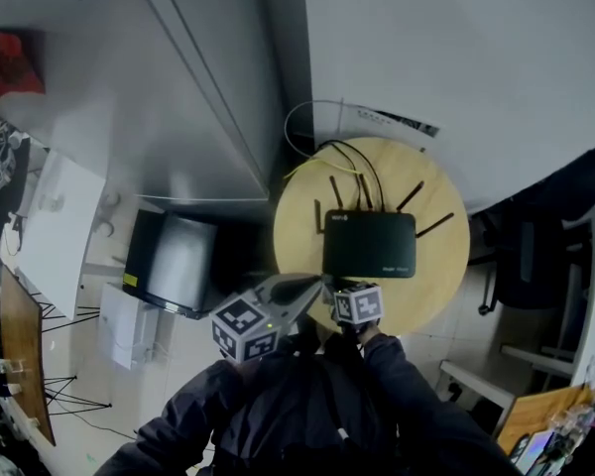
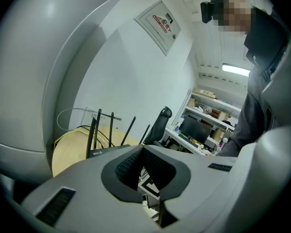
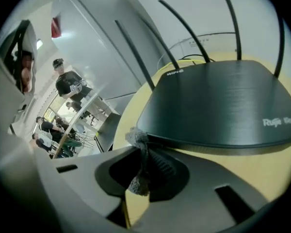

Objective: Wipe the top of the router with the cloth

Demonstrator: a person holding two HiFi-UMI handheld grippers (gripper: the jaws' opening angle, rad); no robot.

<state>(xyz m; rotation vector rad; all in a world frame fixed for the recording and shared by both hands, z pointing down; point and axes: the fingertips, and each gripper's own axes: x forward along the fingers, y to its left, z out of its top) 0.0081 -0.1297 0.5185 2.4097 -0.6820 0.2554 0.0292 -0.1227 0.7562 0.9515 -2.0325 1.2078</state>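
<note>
A black router (image 1: 369,243) with several upright antennas lies on a round wooden table (image 1: 297,221). In the right gripper view the router (image 3: 218,106) fills the frame just ahead of the jaws. My right gripper (image 3: 143,154) is shut on a small grey cloth (image 3: 137,141), which is bunched between the pads and sticks out at the router's near left corner. In the head view the right gripper (image 1: 341,284) sits at the router's front edge. My left gripper (image 1: 315,286) is beside it on the left, shut with nothing in it (image 2: 141,149). The router (image 2: 106,151) shows behind its jaws.
Yellow and white cables (image 1: 312,157) loop behind the router. A dark box (image 1: 174,264) stands on the floor left of the table. A white partition (image 1: 178,87) rises at the back left. An office chair (image 1: 535,256) and shelves stand to the right.
</note>
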